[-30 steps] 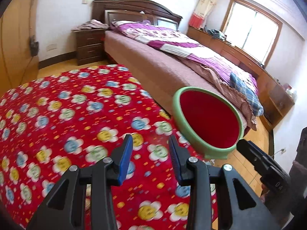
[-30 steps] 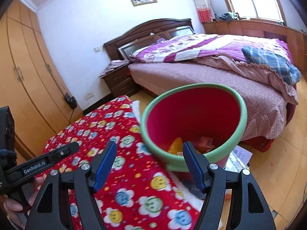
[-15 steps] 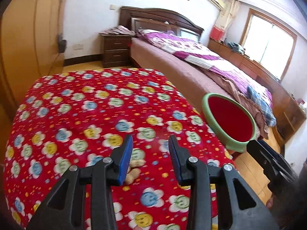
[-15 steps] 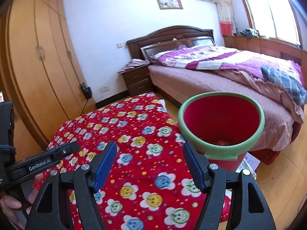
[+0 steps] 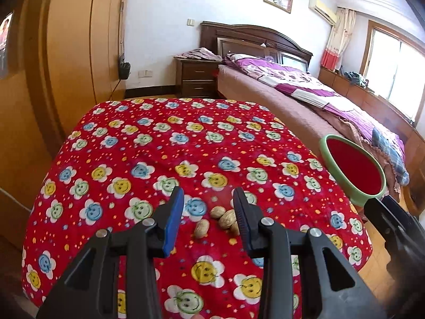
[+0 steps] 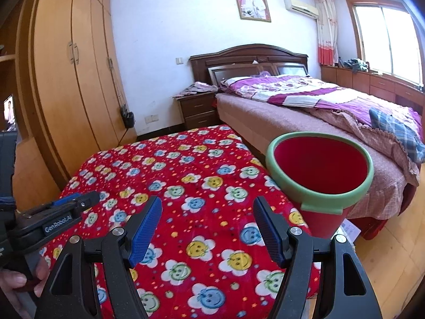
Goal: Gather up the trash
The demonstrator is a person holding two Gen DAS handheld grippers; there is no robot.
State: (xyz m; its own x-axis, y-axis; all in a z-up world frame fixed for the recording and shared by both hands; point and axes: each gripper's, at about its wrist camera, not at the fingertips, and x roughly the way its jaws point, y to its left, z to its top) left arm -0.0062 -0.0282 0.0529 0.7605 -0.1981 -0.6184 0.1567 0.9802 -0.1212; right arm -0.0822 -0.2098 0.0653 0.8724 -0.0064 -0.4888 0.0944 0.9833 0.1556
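Several walnut-like shells (image 5: 222, 217) lie on the red flower-print tablecloth (image 5: 159, 146), just ahead of and between my left gripper's fingers. My left gripper (image 5: 209, 219) is open and empty above them. A red bin with a green rim (image 6: 320, 171) stands off the table's right edge, also in the left wrist view (image 5: 353, 170). My right gripper (image 6: 207, 230) is open and empty over the cloth (image 6: 186, 175), left of the bin. The left gripper's tip (image 6: 79, 202) shows at the left of the right wrist view.
A bed (image 6: 318, 106) with a purple quilt runs along the right behind the bin. A nightstand (image 5: 198, 77) and wooden wardrobe (image 6: 66, 79) stand at the back and left. A paper (image 6: 349, 230) lies on the floor by the bin.
Both grippers have pulled back from the bin toward the near side of the table. The shells have come into the left wrist view between the fingers.
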